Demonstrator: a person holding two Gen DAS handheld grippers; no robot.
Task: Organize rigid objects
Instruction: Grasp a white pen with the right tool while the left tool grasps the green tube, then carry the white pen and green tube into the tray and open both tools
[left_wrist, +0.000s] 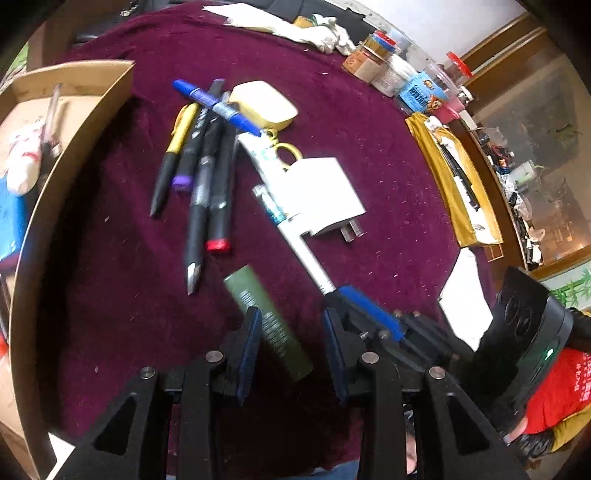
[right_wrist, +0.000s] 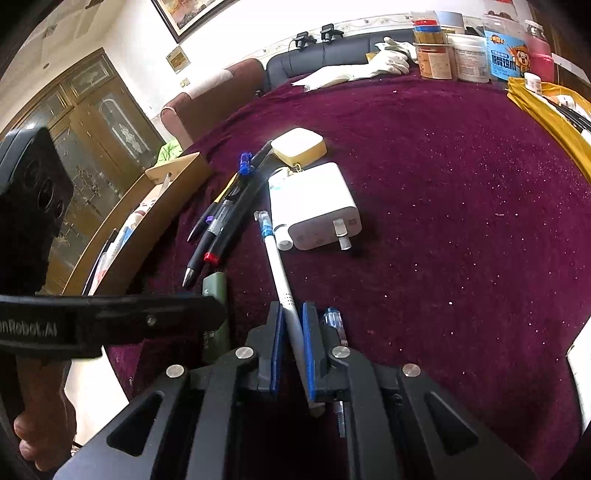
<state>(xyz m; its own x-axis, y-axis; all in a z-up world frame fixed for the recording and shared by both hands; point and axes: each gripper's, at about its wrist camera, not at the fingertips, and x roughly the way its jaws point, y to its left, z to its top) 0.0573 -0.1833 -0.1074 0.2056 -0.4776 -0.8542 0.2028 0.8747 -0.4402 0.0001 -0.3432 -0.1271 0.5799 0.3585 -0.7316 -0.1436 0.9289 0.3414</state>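
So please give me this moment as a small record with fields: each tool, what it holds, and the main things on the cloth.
left tool: open, above the green tube, not gripping it
right tool: shut on the white pen
white pen: lies on the cloth, its far end near the charger
pens: a loose pile left of the charger, a blue marker across the top
yellow case: behind the charger
box: cardboard, at the left edge of the cloth, already holds some items

White pen (right_wrist: 282, 275) between right tool (right_wrist: 293, 319) pads, maroon cloth (right_wrist: 443, 206) beneath.
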